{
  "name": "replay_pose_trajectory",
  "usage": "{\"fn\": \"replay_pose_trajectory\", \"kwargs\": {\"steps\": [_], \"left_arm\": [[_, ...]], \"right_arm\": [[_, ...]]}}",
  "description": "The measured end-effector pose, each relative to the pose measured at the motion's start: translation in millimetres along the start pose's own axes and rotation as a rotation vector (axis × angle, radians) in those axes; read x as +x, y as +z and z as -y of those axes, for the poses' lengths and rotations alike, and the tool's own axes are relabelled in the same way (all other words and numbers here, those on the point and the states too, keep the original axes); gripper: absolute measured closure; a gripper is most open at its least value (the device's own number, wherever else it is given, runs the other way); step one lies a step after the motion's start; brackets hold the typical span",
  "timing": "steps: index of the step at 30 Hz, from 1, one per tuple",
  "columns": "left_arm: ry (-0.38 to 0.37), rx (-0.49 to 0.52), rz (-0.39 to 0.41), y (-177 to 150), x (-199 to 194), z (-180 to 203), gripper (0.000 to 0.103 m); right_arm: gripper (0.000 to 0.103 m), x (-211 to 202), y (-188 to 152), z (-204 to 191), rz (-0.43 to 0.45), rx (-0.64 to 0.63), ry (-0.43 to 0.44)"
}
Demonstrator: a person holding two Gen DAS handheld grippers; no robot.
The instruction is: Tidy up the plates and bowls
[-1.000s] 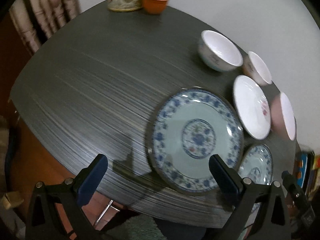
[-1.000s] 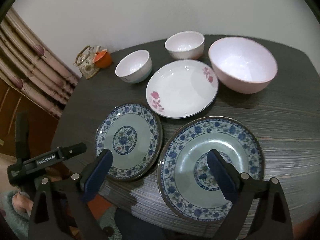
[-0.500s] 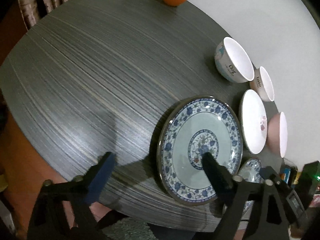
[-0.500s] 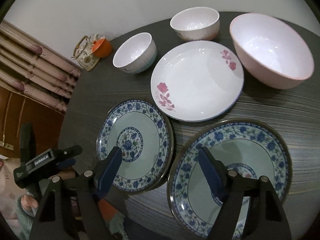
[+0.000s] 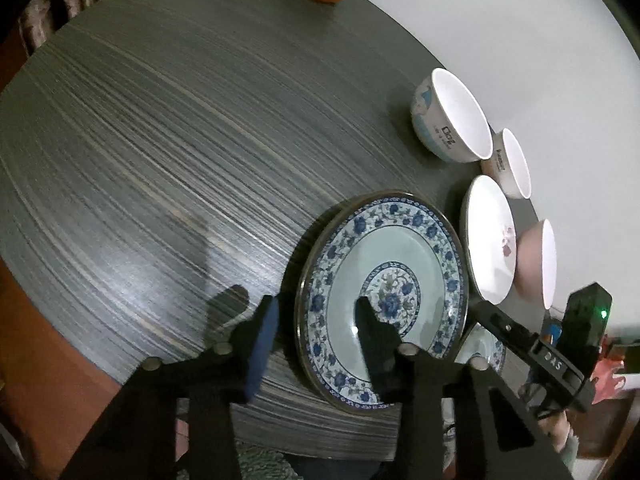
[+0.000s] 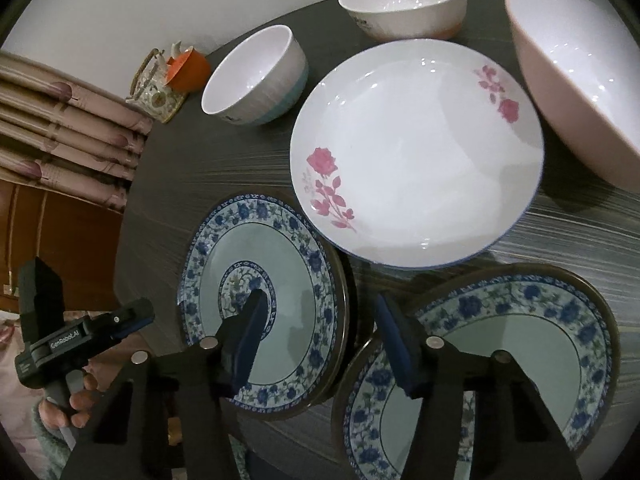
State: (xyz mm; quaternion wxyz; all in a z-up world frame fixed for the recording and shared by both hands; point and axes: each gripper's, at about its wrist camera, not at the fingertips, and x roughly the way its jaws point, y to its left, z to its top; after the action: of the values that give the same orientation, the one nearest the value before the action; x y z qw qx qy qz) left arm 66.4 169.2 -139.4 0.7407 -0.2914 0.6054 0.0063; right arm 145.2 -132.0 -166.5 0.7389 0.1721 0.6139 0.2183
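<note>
The left gripper [image 5: 316, 320] straddles the near rim of a blue-patterned plate [image 5: 384, 292] at the table [image 5: 160, 140] edge, jaws parted. The right gripper [image 6: 320, 320], also parted, hovers between both blue plates. Beyond sit the rose plate [image 6: 416, 152], then three bowls.
</note>
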Motion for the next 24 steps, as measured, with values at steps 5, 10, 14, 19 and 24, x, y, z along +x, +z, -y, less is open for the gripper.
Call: {"fn": "replay_pose_trajectory", "kwargs": {"steps": [5, 10, 14, 19, 24], "left_arm": [[0.011, 0.027, 0.000, 0, 6, 3, 0.066], [0.016, 0.031, -0.012, 0, 11, 1, 0.069], [0.020, 0.020, -0.030, 1, 19, -3, 0.074], [0.032, 0.016, -0.039, 0, 27, -6, 0.077], [0.042, 0.030, -0.045, 2, 35, -6, 0.080]], "right_arm": [[0.054, 7, 6, -1, -0.010, -0.009, 0.000], [0.056, 17, 10, -4, -0.022, -0.021, 0.011], [0.057, 19, 10, 1, -0.029, -0.016, 0.017], [0.058, 23, 10, 3, -0.039, -0.016, 0.021], [0.061, 24, 11, 2, -0.040, -0.025, 0.025]]}}
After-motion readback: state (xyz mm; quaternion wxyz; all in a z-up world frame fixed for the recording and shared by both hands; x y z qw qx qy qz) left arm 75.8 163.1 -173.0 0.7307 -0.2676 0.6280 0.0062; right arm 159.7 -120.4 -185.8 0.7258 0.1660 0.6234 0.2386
